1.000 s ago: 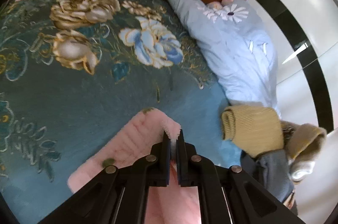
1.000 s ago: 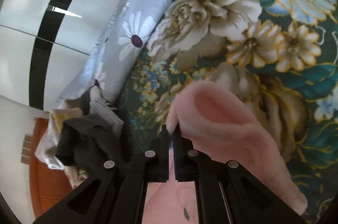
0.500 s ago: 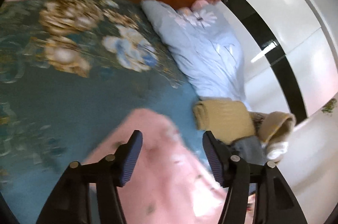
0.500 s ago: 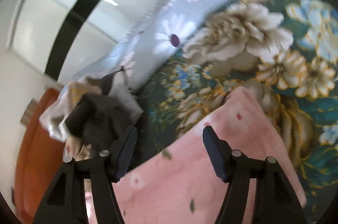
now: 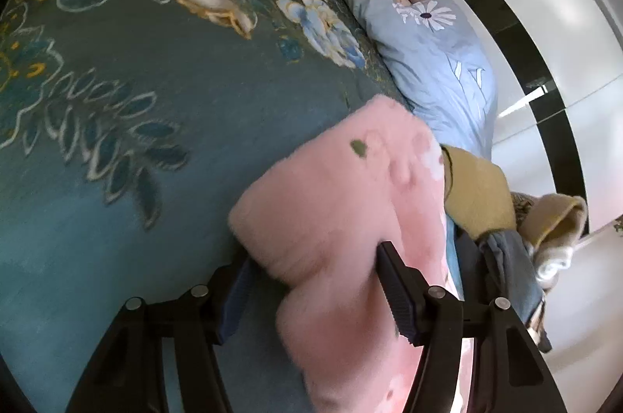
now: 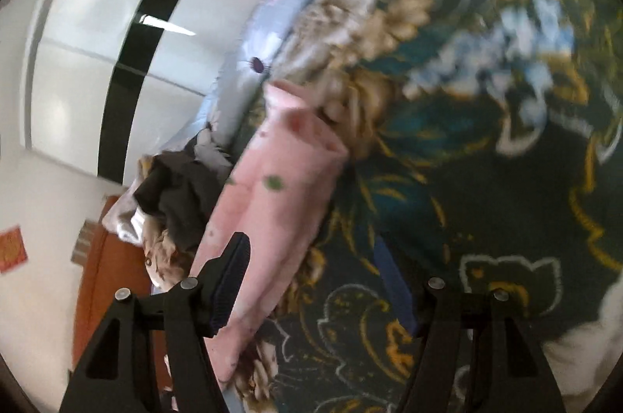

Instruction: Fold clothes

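The left gripper (image 5: pixel 311 290) pointed downward with its jaws spread apart, gripping nothing. The right gripper (image 6: pixel 315 280) also pointed downward, jaws spread wide, nothing pressed between its pads.

My left view is bright and mostly sharp, my right view badly motion-smeared; glare streaks the glossy wardrobe (image 6: pixel 97 35), and fisheye corners darken.

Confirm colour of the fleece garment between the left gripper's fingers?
Pink fleece garment, small green and pale spots; clearest in left wrist view.
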Action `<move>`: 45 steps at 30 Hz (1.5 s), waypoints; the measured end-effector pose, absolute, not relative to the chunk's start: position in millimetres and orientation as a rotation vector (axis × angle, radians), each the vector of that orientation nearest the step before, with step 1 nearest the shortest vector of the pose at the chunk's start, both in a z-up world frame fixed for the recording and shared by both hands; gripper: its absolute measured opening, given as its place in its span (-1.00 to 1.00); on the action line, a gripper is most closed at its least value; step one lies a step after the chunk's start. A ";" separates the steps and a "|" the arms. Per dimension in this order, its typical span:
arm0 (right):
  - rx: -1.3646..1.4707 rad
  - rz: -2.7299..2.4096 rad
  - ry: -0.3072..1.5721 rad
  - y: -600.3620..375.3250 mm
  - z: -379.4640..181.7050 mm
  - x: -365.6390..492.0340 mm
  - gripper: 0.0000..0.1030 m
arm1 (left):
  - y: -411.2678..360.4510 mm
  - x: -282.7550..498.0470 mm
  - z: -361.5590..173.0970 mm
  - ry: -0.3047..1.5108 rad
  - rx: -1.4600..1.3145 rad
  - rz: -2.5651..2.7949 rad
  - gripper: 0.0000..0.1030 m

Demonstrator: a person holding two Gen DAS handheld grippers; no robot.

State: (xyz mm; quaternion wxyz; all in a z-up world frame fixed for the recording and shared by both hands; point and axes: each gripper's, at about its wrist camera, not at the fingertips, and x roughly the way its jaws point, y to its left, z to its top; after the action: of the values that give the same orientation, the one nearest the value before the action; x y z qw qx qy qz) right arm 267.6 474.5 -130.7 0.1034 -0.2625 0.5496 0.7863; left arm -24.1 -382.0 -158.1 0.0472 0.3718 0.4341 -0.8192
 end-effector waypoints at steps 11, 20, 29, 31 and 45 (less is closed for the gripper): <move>-0.739 2.262 1.536 491.7 -143.5 184.5 -0.47 | -387.8 -36.2 -161.8 1.361 1.035 -2.365 -0.46; -0.620 2.478 1.513 489.5 -45.0 180.4 -0.76 | -394.9 -0.7 -29.1 1.374 0.826 -2.638 -0.55; -0.679 2.568 1.328 481.3 -48.7 259.8 -0.75 | -425.0 63.1 -72.3 1.078 1.045 -2.618 -0.53; -0.801 2.439 1.401 488.1 -94.8 267.2 -0.75 | -437.3 67.2 -123.9 1.130 1.200 -2.450 -0.53; -0.858 2.314 1.533 490.3 -150.9 286.8 -0.72 | -450.3 70.9 -158.7 1.194 1.153 -2.382 -0.34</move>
State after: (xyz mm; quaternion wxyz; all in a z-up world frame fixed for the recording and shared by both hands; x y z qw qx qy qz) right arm 286.8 490.3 -150.9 0.1178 -0.2934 0.5239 0.7909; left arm 70.9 -450.3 -158.7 0.1189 0.3942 0.4083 -0.8147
